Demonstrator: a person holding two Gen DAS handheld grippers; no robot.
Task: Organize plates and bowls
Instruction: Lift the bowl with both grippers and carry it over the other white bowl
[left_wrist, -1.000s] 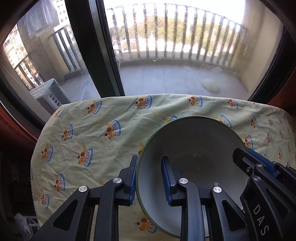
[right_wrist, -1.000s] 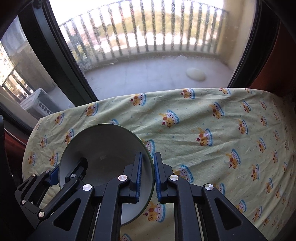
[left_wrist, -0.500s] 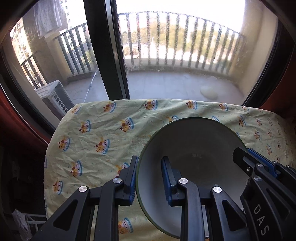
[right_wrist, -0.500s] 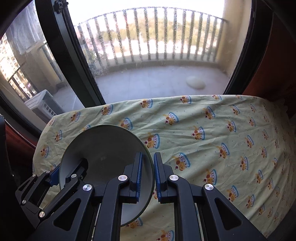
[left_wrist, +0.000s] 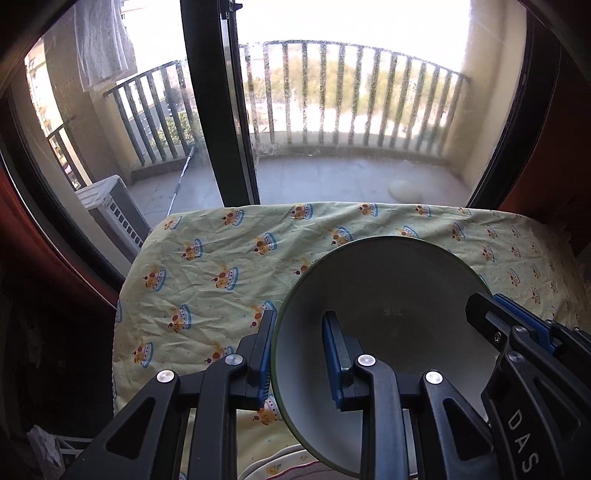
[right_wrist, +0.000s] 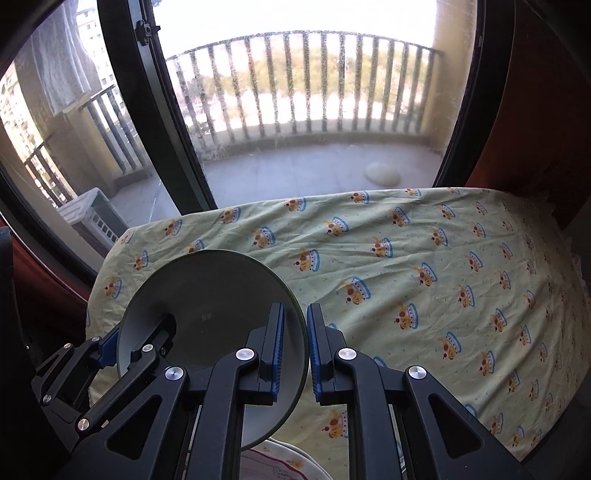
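Both grippers pinch one grey bowl (left_wrist: 384, 314) by opposite rims: left gripper (left_wrist: 299, 354) clamps its left edge, right gripper (right_wrist: 295, 350) its right. The bowl hangs above the crown-print tablecloth (right_wrist: 424, 277); directly beneath, probably a patterned plate (right_wrist: 280, 465).

You've got loads of open tablecloth (right_wrist: 424, 258) ahead and off to the right, nothing sitting on it. Straight past the far edge the window frame (right_wrist: 147, 122) blocks you. Right below, a patterned plate (right_wrist: 280, 461) pokes out under the bowl (left_wrist: 388, 295).
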